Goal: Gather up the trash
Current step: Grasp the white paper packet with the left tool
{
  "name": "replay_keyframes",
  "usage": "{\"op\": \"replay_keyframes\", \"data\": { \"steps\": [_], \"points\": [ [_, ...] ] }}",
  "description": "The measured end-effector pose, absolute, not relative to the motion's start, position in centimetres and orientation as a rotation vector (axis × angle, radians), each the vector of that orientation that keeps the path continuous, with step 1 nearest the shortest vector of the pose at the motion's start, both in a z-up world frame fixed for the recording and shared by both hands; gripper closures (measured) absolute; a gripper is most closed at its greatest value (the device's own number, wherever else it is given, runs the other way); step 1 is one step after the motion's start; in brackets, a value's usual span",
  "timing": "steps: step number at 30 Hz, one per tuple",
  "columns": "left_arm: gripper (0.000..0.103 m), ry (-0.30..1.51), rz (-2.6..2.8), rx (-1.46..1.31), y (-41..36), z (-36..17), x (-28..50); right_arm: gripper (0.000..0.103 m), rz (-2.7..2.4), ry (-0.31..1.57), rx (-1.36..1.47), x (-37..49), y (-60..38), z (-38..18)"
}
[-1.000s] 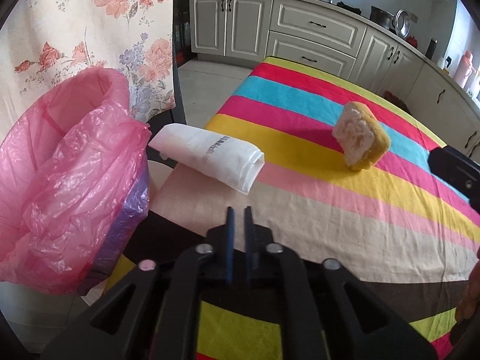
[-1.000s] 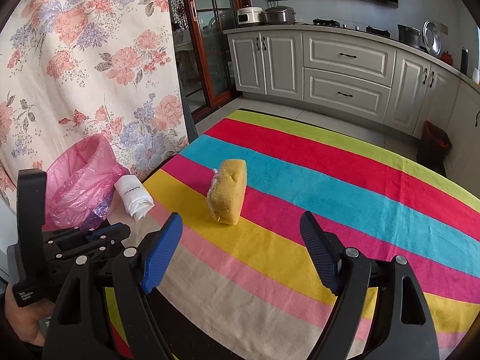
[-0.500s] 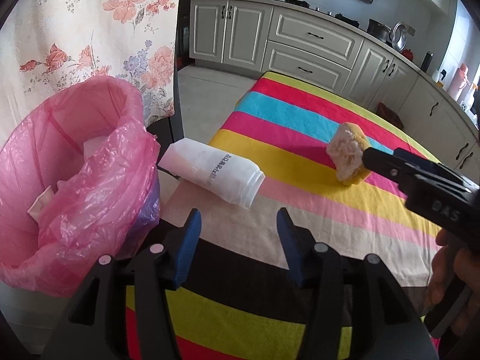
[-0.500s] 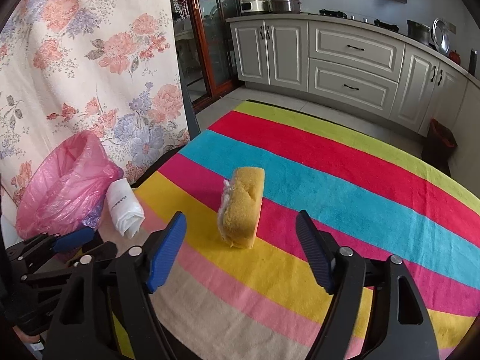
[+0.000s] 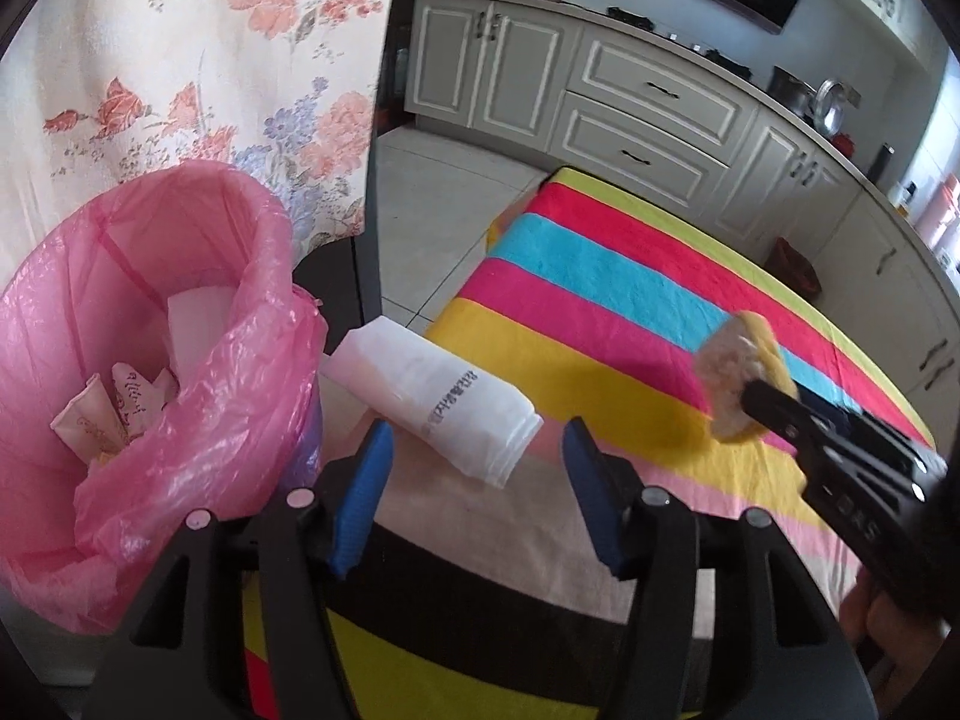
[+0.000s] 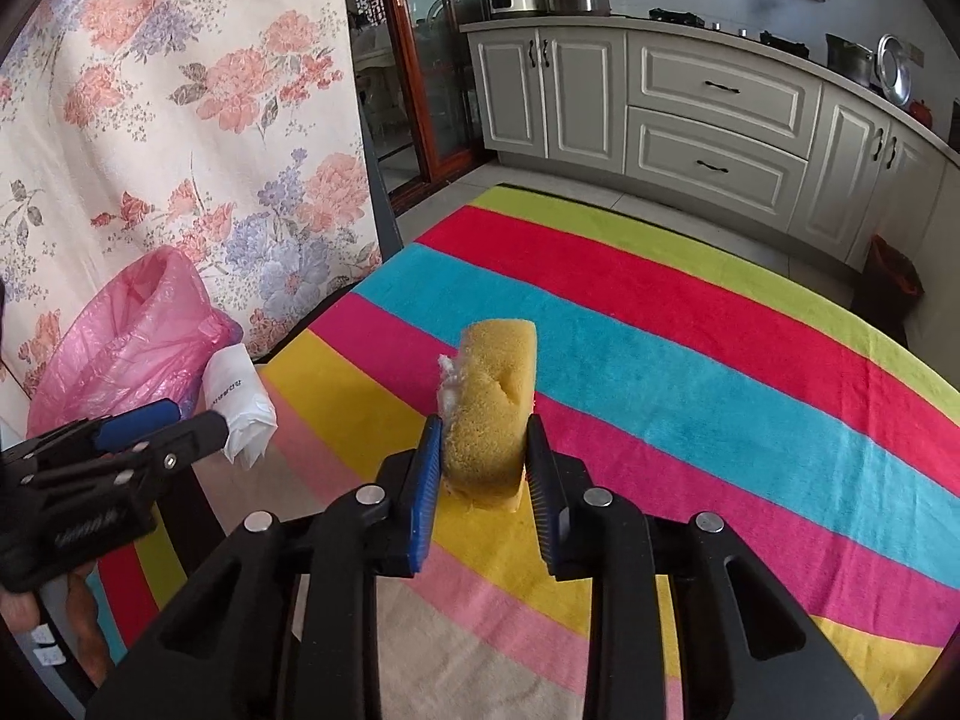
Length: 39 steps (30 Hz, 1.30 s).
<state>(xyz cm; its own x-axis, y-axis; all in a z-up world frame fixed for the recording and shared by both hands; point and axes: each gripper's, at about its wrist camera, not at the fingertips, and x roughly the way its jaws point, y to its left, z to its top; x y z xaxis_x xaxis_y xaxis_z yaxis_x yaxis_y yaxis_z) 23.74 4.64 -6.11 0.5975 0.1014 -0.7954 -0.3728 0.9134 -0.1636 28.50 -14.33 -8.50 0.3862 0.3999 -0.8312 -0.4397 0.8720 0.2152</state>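
A yellow sponge (image 6: 489,408) stands on edge on the striped cloth, clamped between the pads of my right gripper (image 6: 483,450). It also shows in the left wrist view (image 5: 735,381) with the right gripper on it. A white folded plastic bag (image 5: 447,399) lies at the table's left edge, next to a bin lined with a pink bag (image 5: 150,360) holding paper scraps. My left gripper (image 5: 474,474) is open, its fingers just short of the white bag. The white bag (image 6: 240,405) and the pink-lined bin (image 6: 129,339) also show in the right wrist view.
The table carries a striped cloth (image 6: 690,360). A floral curtain (image 6: 180,108) hangs behind the bin. White kitchen cabinets (image 6: 690,108) line the far wall beyond the table's end.
My left gripper opened and moved up to the white bag. My right gripper moved forward and closed on the yellow sponge.
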Motion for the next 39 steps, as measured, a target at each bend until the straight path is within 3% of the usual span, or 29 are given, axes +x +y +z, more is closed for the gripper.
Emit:
{"op": "replay_keyframes", "data": {
  "steps": [4, 15, 19, 26, 33, 36, 38, 39],
  "points": [
    [0.039, 0.897, 0.353, -0.39, 5.0, -6.2, 25.0, 0.076, 0.523, 1.018, -0.04, 28.3, -15.4, -7.2],
    [0.041, 0.94, 0.471, -0.407, 6.0, -7.6, 28.2, 0.076, 0.528, 0.971, -0.04, 27.6, -16.2, -4.7],
    [0.072, 0.963, 0.439, -0.348, 6.1, -7.7, 28.5, 0.076, 0.524, 0.965, -0.033, 27.2, -16.6, -4.3],
    [0.076, 1.009, 0.313, -0.286, 5.0, -7.9, 27.8, 0.076, 0.514, 0.959, -0.01, 26.4, -17.1, -3.8],
    [0.075, 1.014, 0.198, -0.205, 2.9, -7.6, 25.6, 0.076, 0.495, 0.959, 0.017, 24.8, -18.2, -3.0],
    [0.061, 1.009, 0.209, -0.255, 3.5, -7.4, 25.6, 0.076, 0.487, 0.956, 0.017, 24.3, -18.5, -2.7],
    [0.046, 1.022, 0.228, -0.271, 3.7, -7.5, 25.9, 0.076, 0.485, 0.954, 0.015, 24.0, -18.7, -2.5],
    [0.045, 1.03, 0.244, -0.284, 4.0, -7.5, 26.1, 0.076, 0.484, 0.953, 0.015, 23.9, -18.8, -2.4]
  ]
}}
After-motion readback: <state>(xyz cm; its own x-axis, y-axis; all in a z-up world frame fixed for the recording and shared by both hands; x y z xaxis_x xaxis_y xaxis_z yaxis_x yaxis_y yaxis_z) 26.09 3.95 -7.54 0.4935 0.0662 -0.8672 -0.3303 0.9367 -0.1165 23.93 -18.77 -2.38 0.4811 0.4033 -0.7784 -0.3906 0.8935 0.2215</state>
